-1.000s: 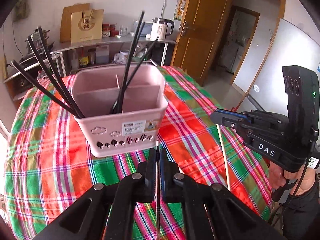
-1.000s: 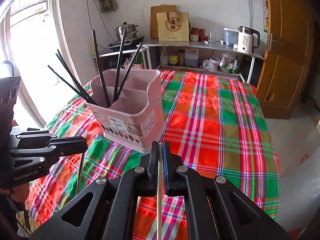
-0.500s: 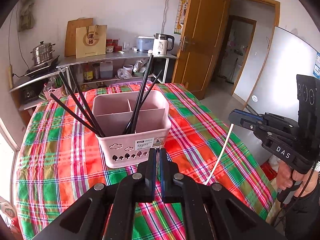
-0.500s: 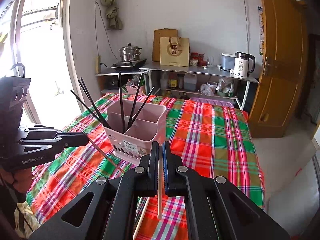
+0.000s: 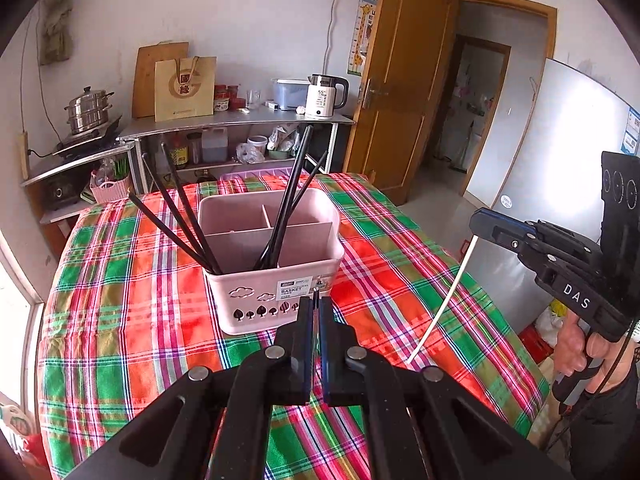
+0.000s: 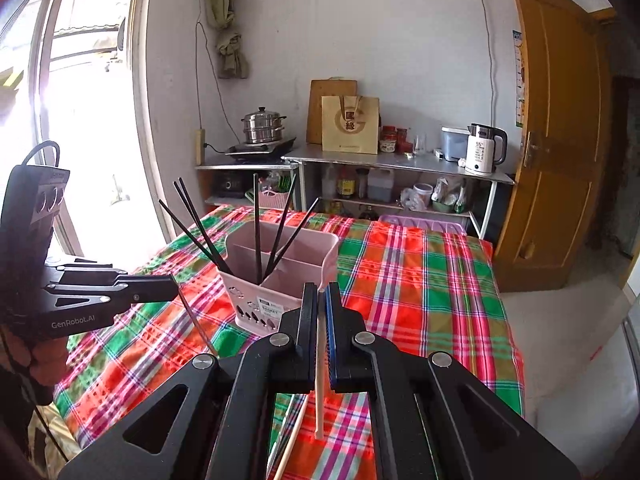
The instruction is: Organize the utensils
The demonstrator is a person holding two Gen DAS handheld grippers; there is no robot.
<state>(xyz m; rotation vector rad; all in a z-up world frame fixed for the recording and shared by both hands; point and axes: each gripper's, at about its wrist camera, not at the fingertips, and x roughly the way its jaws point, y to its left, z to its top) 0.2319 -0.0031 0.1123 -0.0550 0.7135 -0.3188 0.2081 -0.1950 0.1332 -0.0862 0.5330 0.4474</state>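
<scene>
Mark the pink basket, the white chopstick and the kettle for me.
pink basket (image 5: 256,308), left wrist view, front wall beside the label.
white chopstick (image 5: 444,302), left wrist view, mid-shaft below the right gripper.
kettle (image 6: 482,154), right wrist view, white body.

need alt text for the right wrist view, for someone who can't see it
The right gripper is shut on a pale chopstick above a plaid tablecloth. Just ahead, a pink basket holds black chopsticks. At the left, the left gripper grips a thin dark chopstick.
</scene>
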